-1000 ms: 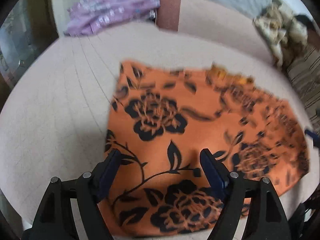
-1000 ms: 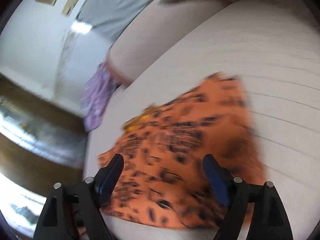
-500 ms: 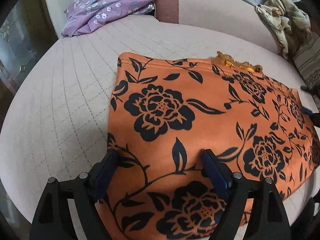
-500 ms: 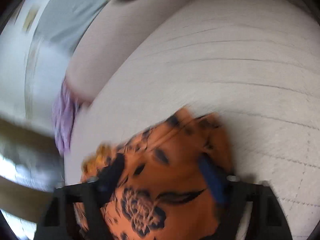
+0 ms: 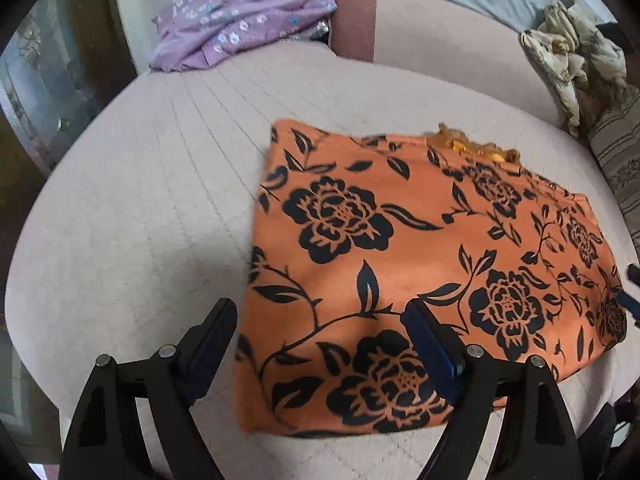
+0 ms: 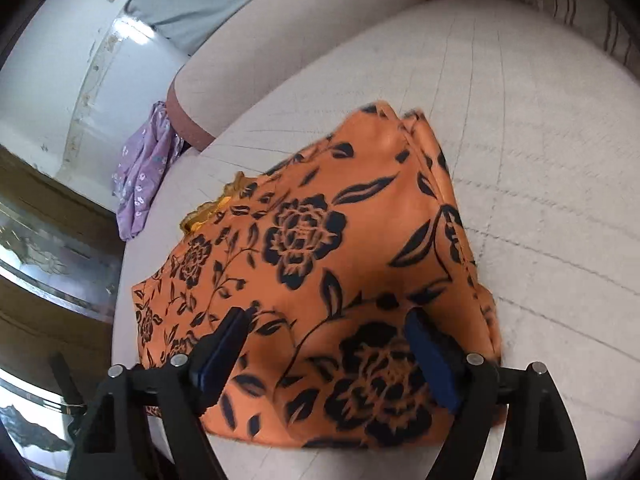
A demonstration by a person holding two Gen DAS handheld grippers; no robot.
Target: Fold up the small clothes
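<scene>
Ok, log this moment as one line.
orange floral garment: folded flat on cushion | left gripper: open, empty | right gripper: opening, empty

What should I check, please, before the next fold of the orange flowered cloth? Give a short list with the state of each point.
1. Orange garment lies flat on the cushion: ok.
2. Left gripper is free, nothing pinched: ok.
3. Right gripper is free: ok; jaws are opening, cloth only underneath.
4. Edges are aligned: not ok; a yellow frill sticks out at the far edge.
5. Purple garment lies away from the fold: ok.
6. Under layers are smooth: cannot tell.
</scene>
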